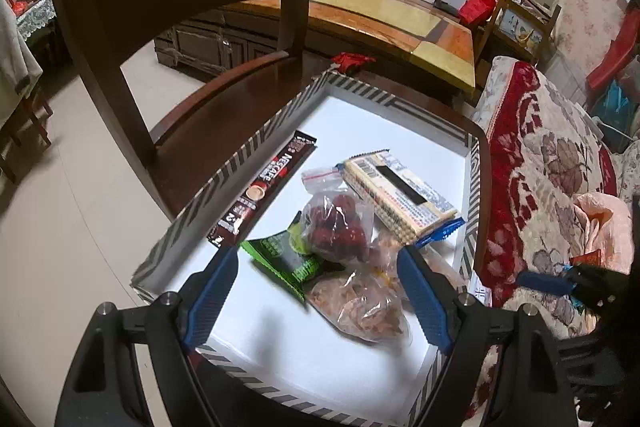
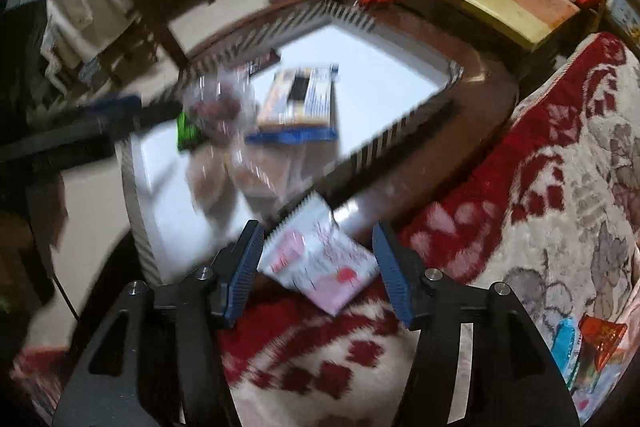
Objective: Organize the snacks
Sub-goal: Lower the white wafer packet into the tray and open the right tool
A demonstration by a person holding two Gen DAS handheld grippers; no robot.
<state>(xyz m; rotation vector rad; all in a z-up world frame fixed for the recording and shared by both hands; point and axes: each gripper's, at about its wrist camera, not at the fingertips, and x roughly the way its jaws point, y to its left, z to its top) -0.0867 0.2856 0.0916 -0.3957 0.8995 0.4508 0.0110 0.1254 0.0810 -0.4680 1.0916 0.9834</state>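
A shallow white box with striped black-and-white walls (image 1: 248, 147) rests on a dark wooden chair seat (image 1: 216, 123). Directly on its floor: a dark coffee stick sachet (image 1: 264, 187), a green wrapper (image 1: 288, 259), and clear bags (contents reddish and tan). Beside it, a red-and-cream floral blanket (image 2: 520, 187) carries a pink-and-white packet (image 2: 320, 259).

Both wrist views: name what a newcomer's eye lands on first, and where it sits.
The white box with a striped rim on the dark wooden seat, snacks heaped inside: a clear bag of red fruit in the middle, a yellow biscuit pack behind it. In the right wrist view, a pink-and-white packet lies between the open right gripper fingers, by the box's corner.
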